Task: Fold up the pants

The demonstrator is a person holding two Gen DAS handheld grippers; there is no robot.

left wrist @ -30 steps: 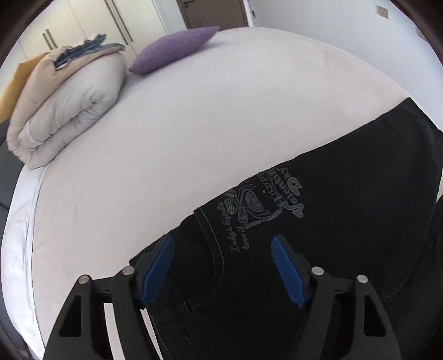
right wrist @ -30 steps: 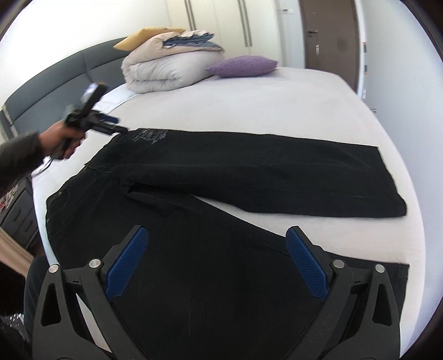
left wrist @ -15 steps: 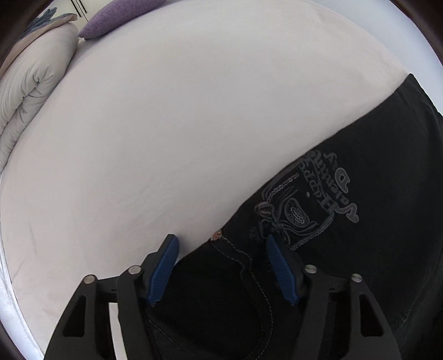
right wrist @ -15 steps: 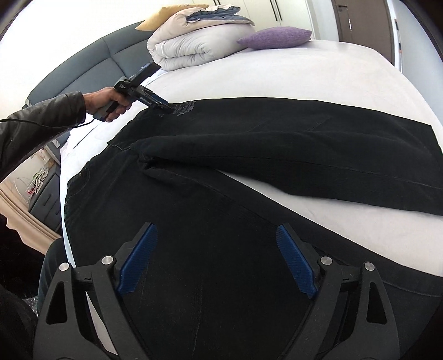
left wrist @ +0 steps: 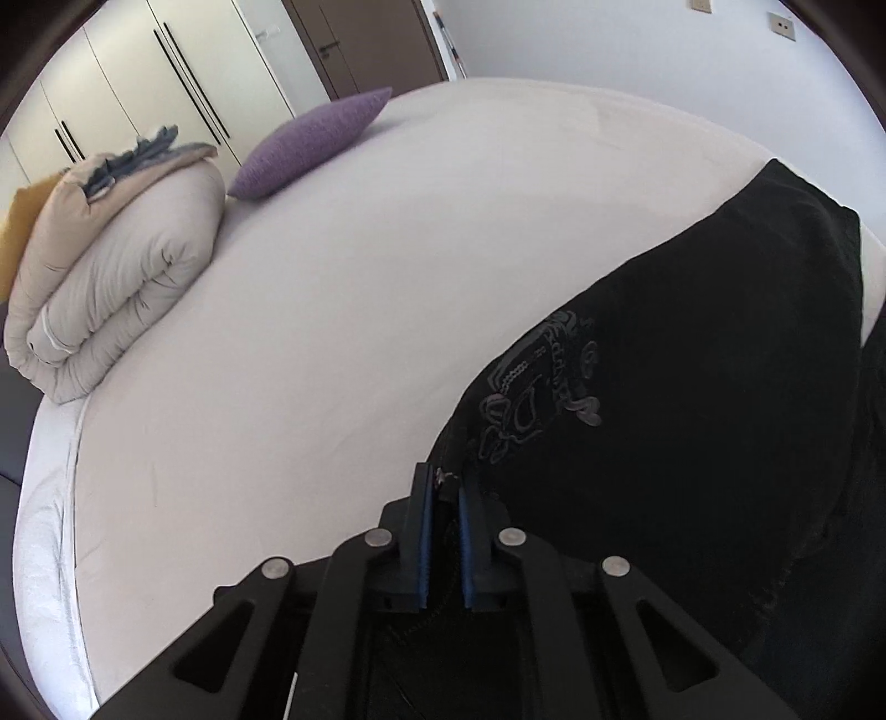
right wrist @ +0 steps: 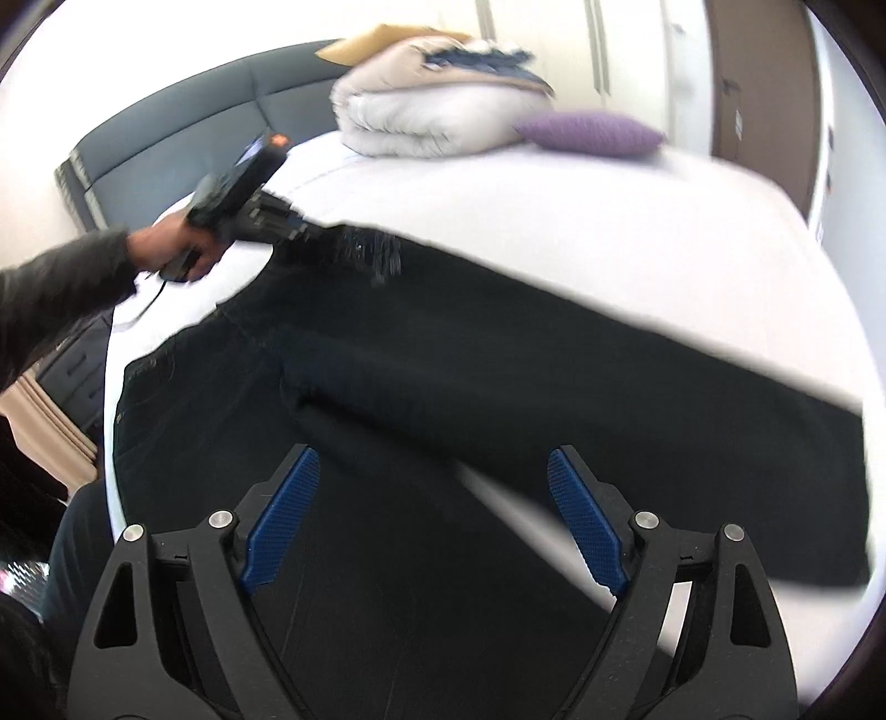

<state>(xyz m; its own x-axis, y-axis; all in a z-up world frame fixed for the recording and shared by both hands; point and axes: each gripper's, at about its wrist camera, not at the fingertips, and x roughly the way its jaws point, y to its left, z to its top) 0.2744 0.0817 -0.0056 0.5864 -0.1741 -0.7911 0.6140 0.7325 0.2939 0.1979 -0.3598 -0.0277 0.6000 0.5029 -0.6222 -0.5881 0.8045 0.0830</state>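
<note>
Black pants (right wrist: 498, 387) with a grey print near the waist (left wrist: 531, 387) lie spread on a white bed (left wrist: 332, 332). My left gripper (left wrist: 443, 493) is shut on the far waistband corner of the pants; it also shows in the right wrist view (right wrist: 293, 227), lifting that corner off the bed. My right gripper (right wrist: 426, 498) is open and empty, hovering above the near pant leg (right wrist: 387, 609). The far leg (right wrist: 664, 399) stretches to the right.
A rolled beige duvet (left wrist: 111, 277) with folded clothes on top and a purple cushion (left wrist: 310, 144) sit at the head of the bed. A grey headboard (right wrist: 183, 127) is behind. Wardrobe doors (left wrist: 138, 83) and a brown door (left wrist: 360, 39) stand beyond.
My left gripper has shut on the waistband corner and lifted it. The right gripper stays open and has shifted over the near leg.
</note>
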